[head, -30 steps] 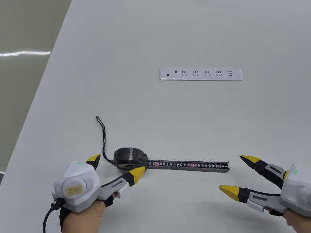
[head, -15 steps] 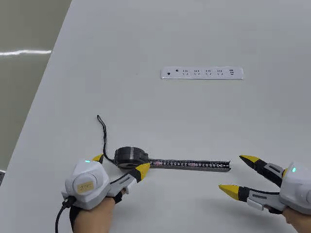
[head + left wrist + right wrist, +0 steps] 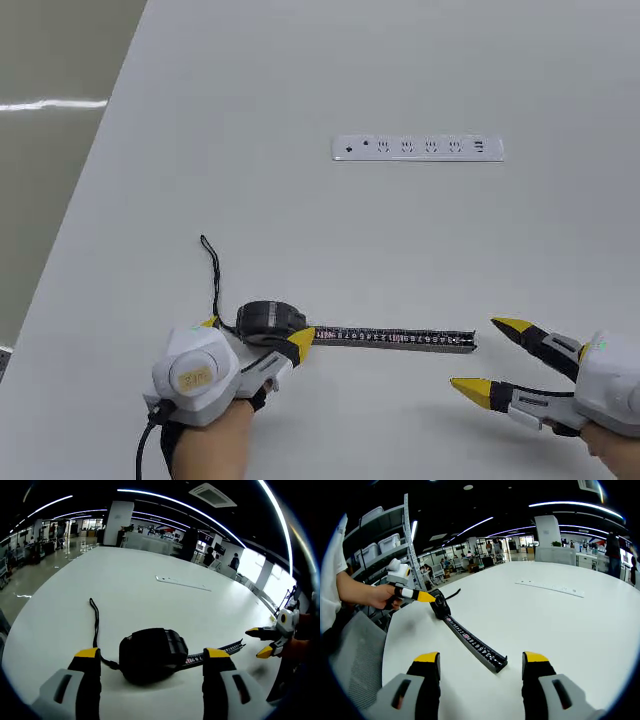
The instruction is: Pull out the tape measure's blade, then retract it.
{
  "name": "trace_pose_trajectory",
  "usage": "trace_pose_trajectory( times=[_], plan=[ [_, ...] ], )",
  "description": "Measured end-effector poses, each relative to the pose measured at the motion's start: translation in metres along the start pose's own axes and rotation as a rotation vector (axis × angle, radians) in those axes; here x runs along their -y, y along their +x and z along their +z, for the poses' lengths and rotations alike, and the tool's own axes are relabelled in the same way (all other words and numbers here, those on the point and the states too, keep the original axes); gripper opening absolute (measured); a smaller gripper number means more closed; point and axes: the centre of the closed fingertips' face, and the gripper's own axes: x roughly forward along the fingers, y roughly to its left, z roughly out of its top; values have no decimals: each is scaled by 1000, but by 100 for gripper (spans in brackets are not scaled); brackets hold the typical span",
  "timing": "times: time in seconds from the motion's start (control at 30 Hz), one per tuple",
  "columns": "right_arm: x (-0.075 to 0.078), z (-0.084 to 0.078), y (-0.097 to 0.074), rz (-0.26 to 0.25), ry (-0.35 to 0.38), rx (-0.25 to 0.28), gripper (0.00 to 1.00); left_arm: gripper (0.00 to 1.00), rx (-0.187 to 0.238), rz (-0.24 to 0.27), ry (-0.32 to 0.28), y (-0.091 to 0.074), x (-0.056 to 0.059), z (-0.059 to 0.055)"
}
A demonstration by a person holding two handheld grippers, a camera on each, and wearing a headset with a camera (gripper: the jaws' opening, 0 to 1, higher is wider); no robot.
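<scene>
- My left gripper [image 3: 255,332] sits at the lower left of the head view, jaws spread wide and gripping nothing.
- The tape measure [image 3: 150,652] lies on the white table [image 3: 300,100] between those two jaws.
- In the left gripper view its black case [image 3: 165,645] sits at lower centre with a clear gap to the jaw on the left. I cannot tell whether the jaw on the right touches it.
- The blade [image 3: 395,339] is drawn out, lying flat on the table and running rightward from the case across the lower middle of the head view.
- A black wrist cord [image 3: 212,275] trails from the case toward the upper left.
- My right gripper [image 3: 478,353] is at the lower right, jaws parted and empty.
- In the right gripper view the blade's hooked end [image 3: 499,664] lies just ahead, between my jaws and apart from both.
- A white power strip [image 3: 418,148] lies well apart, in the upper middle of the head view.
</scene>
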Motion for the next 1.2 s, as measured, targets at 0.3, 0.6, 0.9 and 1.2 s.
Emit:
trace_pose_trajectory(
  times=[0.3,0.6,0.9,1.2],
  plan=[
    [0,-4,1,12,5,-7,65,78,-12,11,-25,5,0,-2],
    [-1,-10,4,32,-3,-23,63,75,-11,13,-50,11,-1,-2],
    [0,-11,6,41,3,-20,63,71,-11,22,-62,14,0,-2],
    [1,-11,6,38,5,-17,63,65,-14,25,-69,17,-1,-4]
  ],
)
